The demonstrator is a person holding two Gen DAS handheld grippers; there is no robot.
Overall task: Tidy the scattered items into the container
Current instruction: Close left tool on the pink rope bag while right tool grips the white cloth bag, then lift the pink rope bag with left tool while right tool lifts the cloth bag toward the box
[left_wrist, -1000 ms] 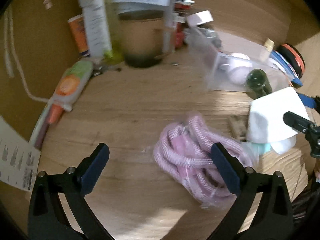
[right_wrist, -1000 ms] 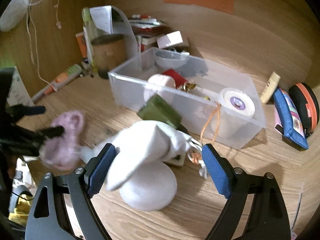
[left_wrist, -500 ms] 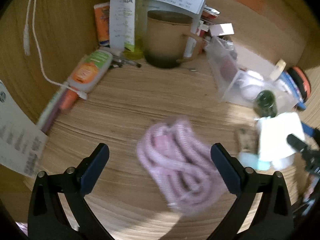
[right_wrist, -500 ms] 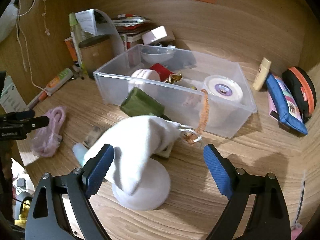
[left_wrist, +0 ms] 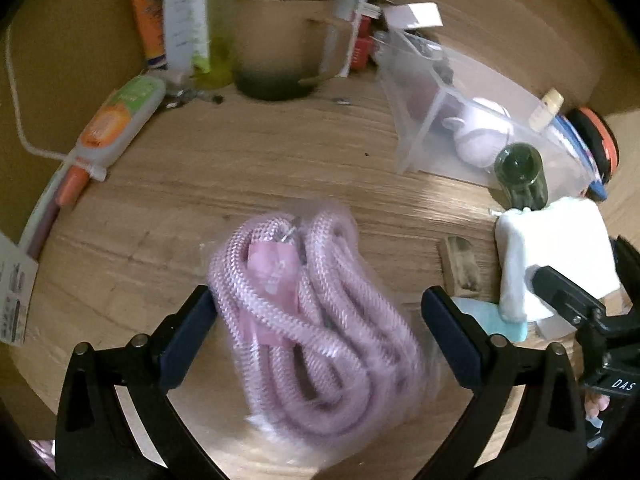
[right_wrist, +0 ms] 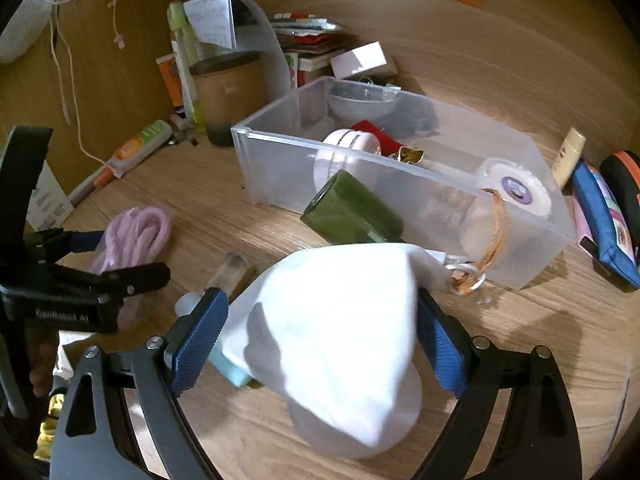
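Note:
A coil of pink rope in a clear bag (left_wrist: 304, 304) lies on the wooden table. My left gripper (left_wrist: 320, 332) stands open around it, its left pad close to the coil's edge. The right wrist view shows the same rope (right_wrist: 136, 228) and the left gripper (right_wrist: 116, 256) at far left. A white cloth (right_wrist: 340, 320) is draped over something on the table, and my right gripper (right_wrist: 320, 340) is open with a pad on each side of it. The clear plastic container (right_wrist: 400, 168) stands behind and holds a tape roll, a white jar and a bowl.
A dark green bottle (right_wrist: 352, 212) lies against the container's front wall. A teal tube (right_wrist: 228, 368) and a small brown block (right_wrist: 232, 272) lie by the cloth. A mug (left_wrist: 276, 40), bottles and papers crowd the back. A blue pouch (right_wrist: 600, 216) lies to the right.
The left gripper has shifted so the pink rope now sits between its fingers and looks closer. The right gripper has come nearer the white cloth, which now fills the gap between its pads.

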